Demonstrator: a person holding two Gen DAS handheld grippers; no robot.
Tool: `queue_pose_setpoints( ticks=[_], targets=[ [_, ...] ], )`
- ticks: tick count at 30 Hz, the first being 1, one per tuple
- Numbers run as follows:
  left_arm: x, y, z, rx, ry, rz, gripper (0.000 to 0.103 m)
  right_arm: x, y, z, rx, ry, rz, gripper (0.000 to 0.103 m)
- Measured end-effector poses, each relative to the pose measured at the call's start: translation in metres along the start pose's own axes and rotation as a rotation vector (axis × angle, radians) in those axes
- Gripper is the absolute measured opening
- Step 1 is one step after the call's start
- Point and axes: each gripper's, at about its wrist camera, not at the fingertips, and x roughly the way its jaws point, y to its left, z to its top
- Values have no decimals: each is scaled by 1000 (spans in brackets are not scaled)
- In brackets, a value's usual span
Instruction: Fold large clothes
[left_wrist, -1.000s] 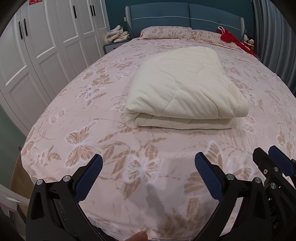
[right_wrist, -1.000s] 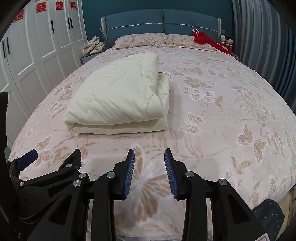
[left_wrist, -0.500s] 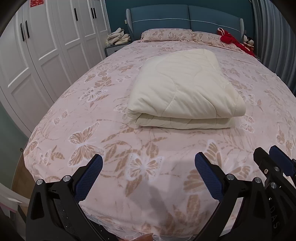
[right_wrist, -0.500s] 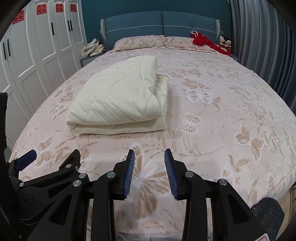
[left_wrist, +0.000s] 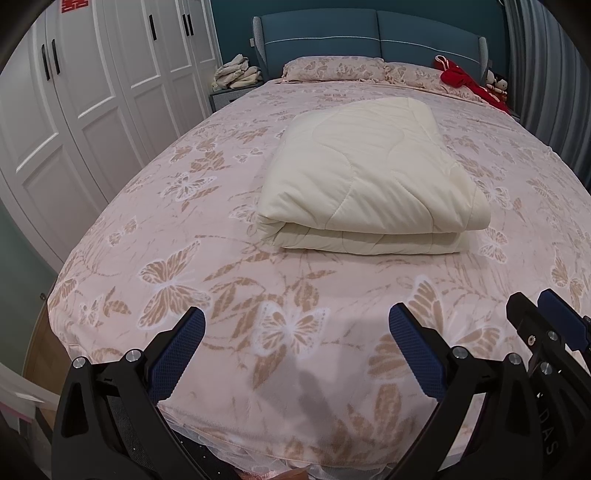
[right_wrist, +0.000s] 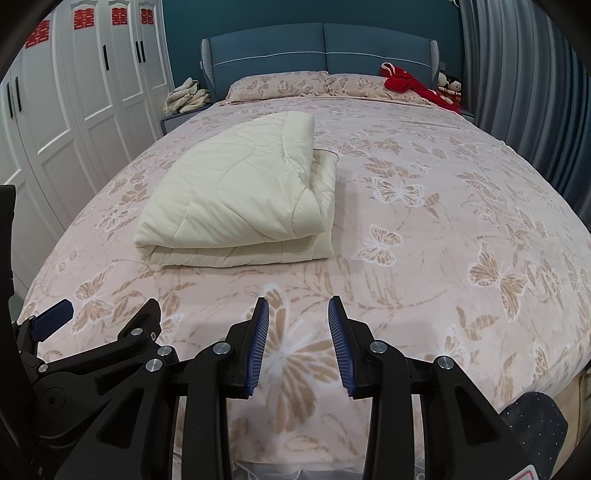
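A cream quilted comforter (left_wrist: 369, 184) lies folded into a thick rectangle on the pink butterfly-print bed (left_wrist: 177, 236). Its folded edge faces me. My left gripper (left_wrist: 295, 321) hovers over the foot of the bed, well short of the comforter, open wide with nothing between its blue pads. The right wrist view shows the same comforter (right_wrist: 240, 206) to the left of centre on the bed (right_wrist: 443, 221). My right gripper (right_wrist: 298, 306) is open with a narrower gap, also empty, over the foot of the bed. Each gripper shows at the edge of the other's view.
White wardrobe doors (left_wrist: 92, 110) run along the left side. A blue headboard (right_wrist: 321, 48) and pillows (right_wrist: 277, 85) are at the far end, with a red garment (right_wrist: 406, 83) on them. Folded cloth sits on a bedside table (right_wrist: 184, 98). Grey curtains (right_wrist: 524, 92) hang on the right.
Both views have shifted only slightly. The comforter has not moved and both gripper gaps are the same.
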Motion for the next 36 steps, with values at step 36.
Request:
queue_pose_setpoints(
  ticks=[36],
  targets=[
    [7,4,-6,-40,64,-56,96,0,1,-5,5,10,-10,35]
  ],
)
